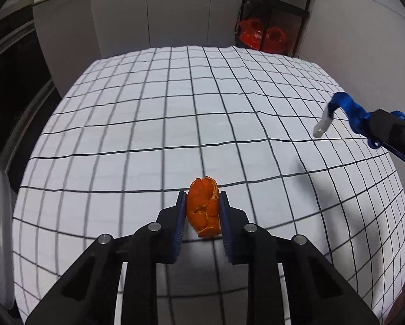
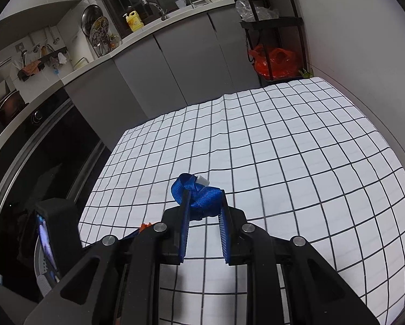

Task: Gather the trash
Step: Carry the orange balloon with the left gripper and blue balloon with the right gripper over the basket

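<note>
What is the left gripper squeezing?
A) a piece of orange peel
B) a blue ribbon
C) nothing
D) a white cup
A: in the left wrist view, the left gripper is shut on a curled piece of orange peel, pressed between its blue pads.

left gripper [image 1: 202, 203]: black angular frame showing four silver round pivot pins | fingers [image 1: 178, 230] carrying blue ribbed pads | right gripper [image 2: 203, 203]: showing matching black frame, silver pins, blue ribbed pads
</note>
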### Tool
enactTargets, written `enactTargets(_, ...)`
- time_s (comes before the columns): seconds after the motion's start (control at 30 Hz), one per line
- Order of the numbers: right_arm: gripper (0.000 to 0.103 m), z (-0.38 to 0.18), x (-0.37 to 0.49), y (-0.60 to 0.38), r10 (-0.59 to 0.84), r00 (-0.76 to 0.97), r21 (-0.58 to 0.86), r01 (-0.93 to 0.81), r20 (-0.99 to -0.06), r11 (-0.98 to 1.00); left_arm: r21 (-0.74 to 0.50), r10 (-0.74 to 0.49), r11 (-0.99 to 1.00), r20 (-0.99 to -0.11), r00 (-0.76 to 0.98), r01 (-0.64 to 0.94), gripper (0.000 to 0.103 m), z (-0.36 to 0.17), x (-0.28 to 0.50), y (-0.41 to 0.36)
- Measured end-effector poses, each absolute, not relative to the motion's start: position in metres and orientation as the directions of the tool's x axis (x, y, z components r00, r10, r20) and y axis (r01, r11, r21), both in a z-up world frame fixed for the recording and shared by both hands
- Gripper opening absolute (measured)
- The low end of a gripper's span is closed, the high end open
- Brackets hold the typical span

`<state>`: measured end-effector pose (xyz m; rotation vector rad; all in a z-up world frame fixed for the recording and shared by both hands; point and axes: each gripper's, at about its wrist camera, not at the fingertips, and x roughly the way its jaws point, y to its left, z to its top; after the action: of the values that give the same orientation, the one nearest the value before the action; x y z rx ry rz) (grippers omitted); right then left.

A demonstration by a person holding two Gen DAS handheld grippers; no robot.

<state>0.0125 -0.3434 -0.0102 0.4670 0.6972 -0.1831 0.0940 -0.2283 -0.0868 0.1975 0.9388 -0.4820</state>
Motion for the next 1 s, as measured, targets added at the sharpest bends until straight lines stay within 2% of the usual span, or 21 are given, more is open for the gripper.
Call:
enactTargets(0.27, 0.019, 0.003, 0.018, -0.301, 0.040, 0.765, 0.344, 0.241, -0.643, 0.908, 0.025, -0.249, 0.913, -0.755, 0.607, 0.406, 0.024, -0.041, 0.071, -0.154)
enactTargets(0.6, 0.019, 0.014, 0.034, -0.191, 0.146, 0.751, 0.307, 0.080, -0.645, 0.948, 0.053, -0.156, 0.963, -0.688, 0.709, 0.263, 0.024, 0.009, 0.056, -0.030)
enactTargets(1.0, 0.019, 0.001, 0.077, -0.042, 0.299, 0.675, 0.308, -0.110, -0.675, 0.945, 0.067, 0.004, 0.996, -0.674, 0.739, 0.055, 0.024, 0.009, 0.074, 0.103)
